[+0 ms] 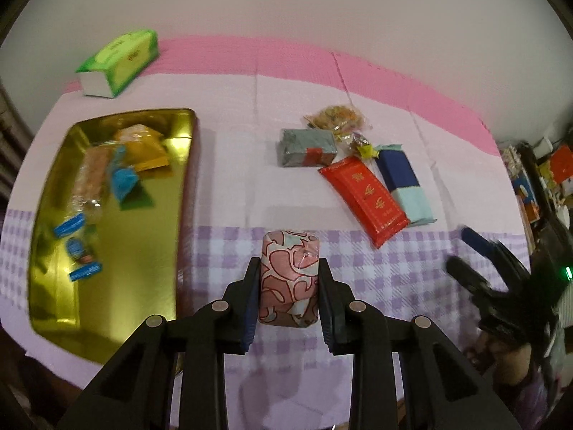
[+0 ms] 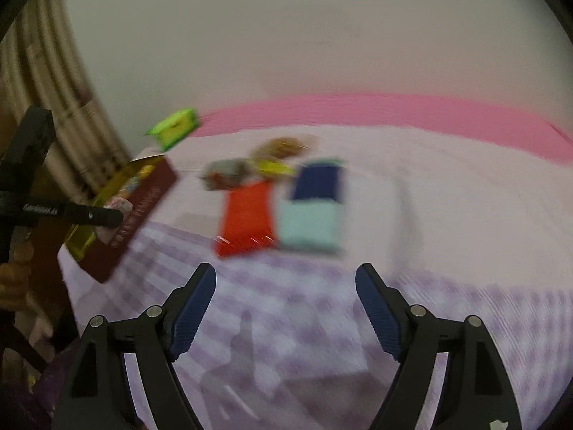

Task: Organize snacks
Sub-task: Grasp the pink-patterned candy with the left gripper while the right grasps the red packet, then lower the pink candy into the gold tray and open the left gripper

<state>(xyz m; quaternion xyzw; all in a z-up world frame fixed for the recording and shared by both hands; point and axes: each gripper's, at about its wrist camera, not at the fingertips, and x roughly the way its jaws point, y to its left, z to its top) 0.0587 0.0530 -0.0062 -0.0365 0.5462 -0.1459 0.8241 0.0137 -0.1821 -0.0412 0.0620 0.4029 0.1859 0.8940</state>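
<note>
— Pink-wrapped snack (image 1: 289, 279) is clamped in the left gripper (image 1: 288, 297), just right of the gold tray (image 1: 157, 251). Why?
— Likely for stowing there. The right gripper (image 2: 285, 308) is held wide, empty.

A table covered by a cloth (image 1: 232, 179), pale pink with a bright pink band at the far edge and lilac checks near the front. On it, at left, an open gold tin (image 1: 157, 251). Behind it, a green tissue pack (image 1: 118, 61). At centre right, a cluster: grey packet (image 1: 308, 147), red packet (image 1: 365, 199), blue-and-mint packet (image 1: 403, 182), clear bag of snacks (image 1: 336, 116), small wrapped candies (image 1: 361, 145).
</note>
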